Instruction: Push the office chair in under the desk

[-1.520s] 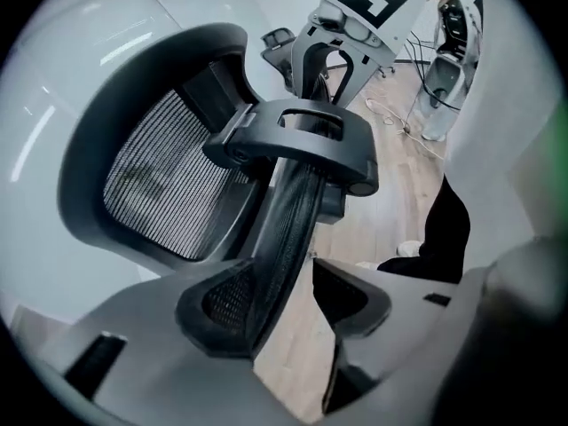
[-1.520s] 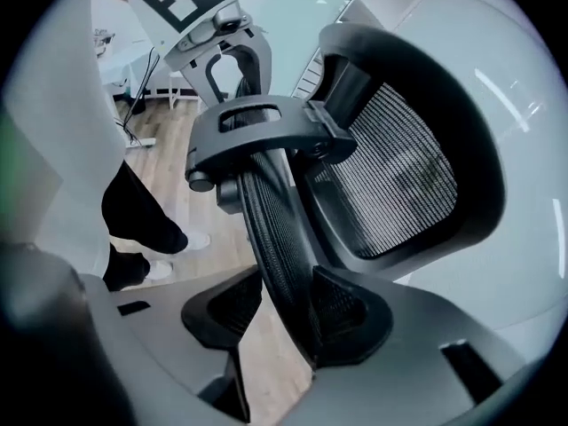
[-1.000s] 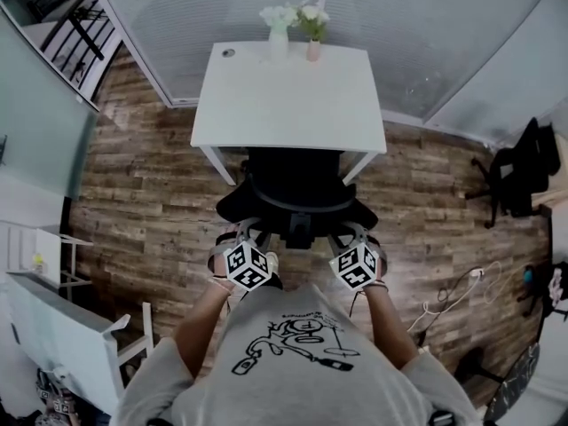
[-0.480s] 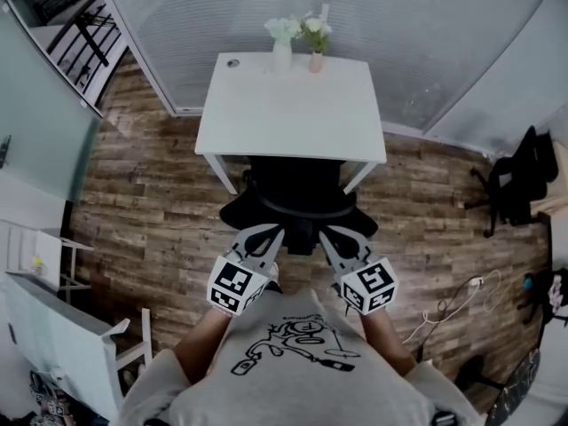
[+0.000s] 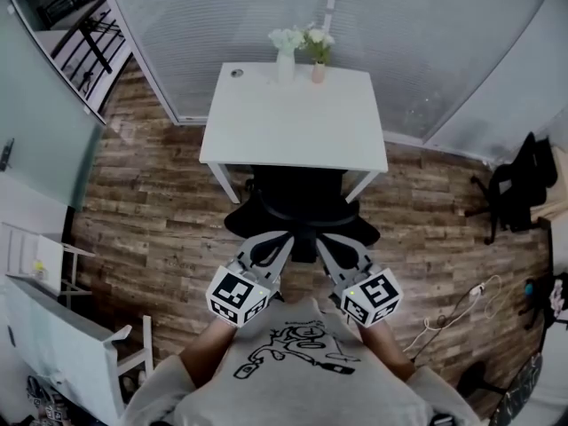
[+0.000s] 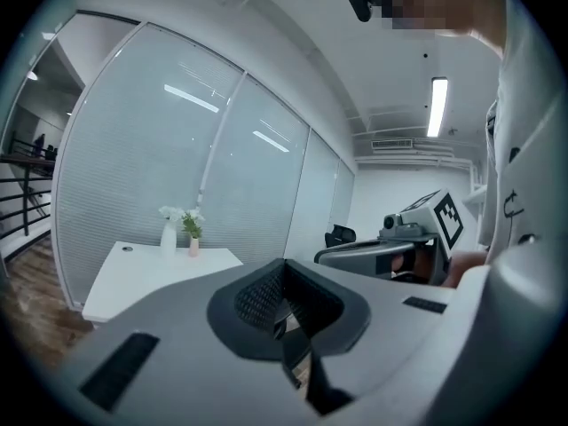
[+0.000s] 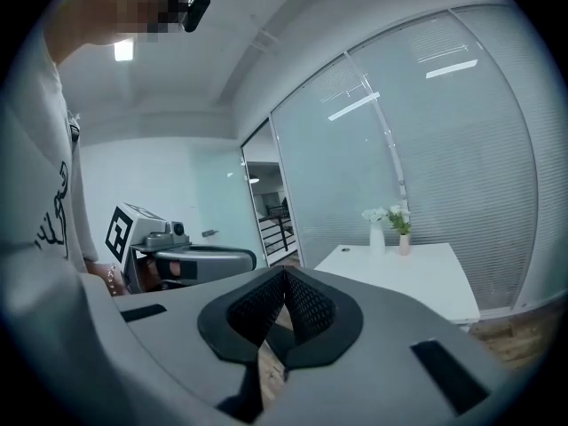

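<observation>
Though dim, chair (image 5: 302, 204) seemingly under desk (image 5: 293, 122).

the chair (image 5: 300, 193) is black, with a curved backrest and two armrests that spread out to either side. it stands upright on the wood floor (image 5: 151, 211), centred at the near edge of the tabletop (image 5: 297, 118). its front part is tucked beneath that edge between the two near legs, while the backrest and armrests stick out on the near side. the tabletop is white, rectangular and level, on slanted white legs, with its far edge close against the glass wall (image 5: 222, 16). a small round hole sits near its far left corner.
</observation>
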